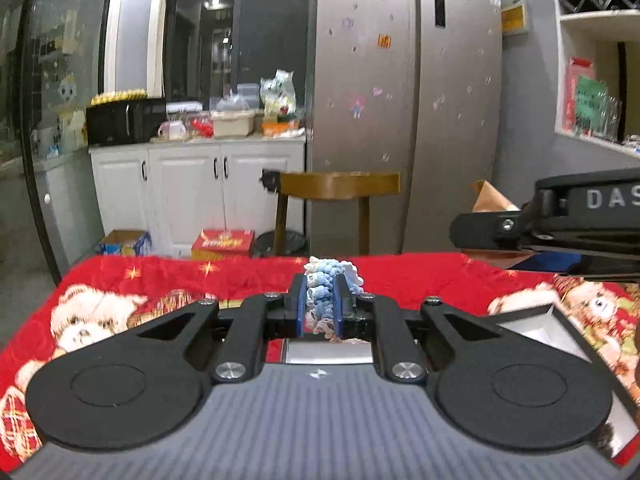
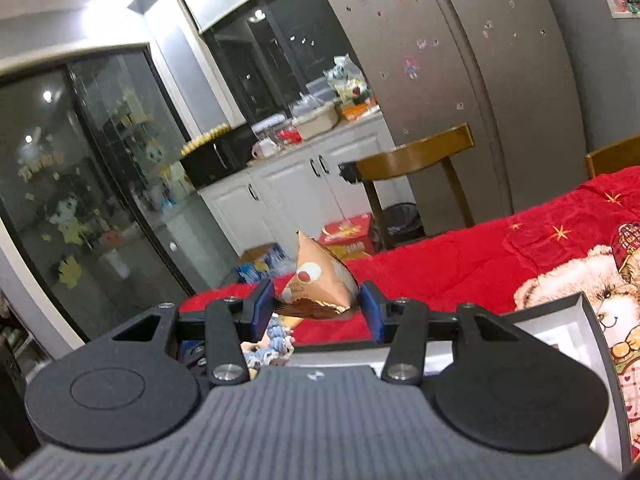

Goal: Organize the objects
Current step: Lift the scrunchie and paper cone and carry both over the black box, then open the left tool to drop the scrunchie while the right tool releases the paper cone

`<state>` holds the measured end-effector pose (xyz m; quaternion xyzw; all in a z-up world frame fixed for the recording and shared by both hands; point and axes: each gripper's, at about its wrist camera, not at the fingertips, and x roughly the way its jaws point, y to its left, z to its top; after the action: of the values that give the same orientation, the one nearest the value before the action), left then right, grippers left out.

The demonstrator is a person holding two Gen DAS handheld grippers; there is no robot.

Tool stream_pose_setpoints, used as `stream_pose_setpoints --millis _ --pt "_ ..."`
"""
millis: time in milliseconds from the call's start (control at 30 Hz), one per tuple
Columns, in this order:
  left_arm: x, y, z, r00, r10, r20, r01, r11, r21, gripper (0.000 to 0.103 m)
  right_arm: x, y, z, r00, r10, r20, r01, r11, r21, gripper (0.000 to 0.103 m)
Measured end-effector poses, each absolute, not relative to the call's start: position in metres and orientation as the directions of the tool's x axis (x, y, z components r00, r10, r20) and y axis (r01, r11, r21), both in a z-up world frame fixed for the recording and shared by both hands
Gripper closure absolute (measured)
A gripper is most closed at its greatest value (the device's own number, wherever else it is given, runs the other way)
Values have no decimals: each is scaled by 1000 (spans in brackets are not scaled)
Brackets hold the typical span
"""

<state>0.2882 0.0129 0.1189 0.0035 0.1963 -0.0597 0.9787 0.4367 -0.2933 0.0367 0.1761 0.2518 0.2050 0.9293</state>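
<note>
A fluffy blue and white knitted yarn bundle (image 1: 323,300) is squeezed between the two blue pads of the left gripper (image 1: 320,304). The pads are nearly closed, with only the yarn between them. The bundle is held up in the air, above the table covered with a red teddy-bear blanket (image 1: 168,280), and its fuzzy top sticks out past the fingertips. A grey tray with a pale shiny inside (image 1: 536,326) is seen just under and to the right of this gripper, lying on the blanket near the table's near edge.

A brown and tan crinkly snack bag shaped like a pyramid (image 2: 318,286) is held between the blue pads of the right gripper (image 2: 316,308). These pads are much wider apart, and each side of the bag is pressed by one pad. The bag is held up above the left part of the red blanket (image 2: 480,256), with its pointed top tilted upward. The yarn bundle (image 2: 276,340) is seen low down, just beside the right gripper's left finger. The grey tray (image 2: 560,328) is seen under the right gripper too.

In the left wrist view, the right gripper (image 1: 560,220) is seen at the right edge, with the snack bag's tip (image 1: 490,196) poking up behind it.

A wooden chair (image 1: 340,188) is placed at the far edge of the table.
</note>
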Motion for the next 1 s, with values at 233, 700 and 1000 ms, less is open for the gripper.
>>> stream_pose_setpoints --millis 233,700,1000 --pt "305 13 92 864 -154 -479 152 987 -43 87 450 -291 4 743 419 -522 -190 880 435 52" --pt "316 11 67 798 -163 -580 162 985 -54 87 463 -289 -24 683 365 -632 -98 904 417 52" --pt "322 14 60 750 -206 -629 183 978 -102 87 468 -286 -40 637 377 -673 -72 898 435 51"
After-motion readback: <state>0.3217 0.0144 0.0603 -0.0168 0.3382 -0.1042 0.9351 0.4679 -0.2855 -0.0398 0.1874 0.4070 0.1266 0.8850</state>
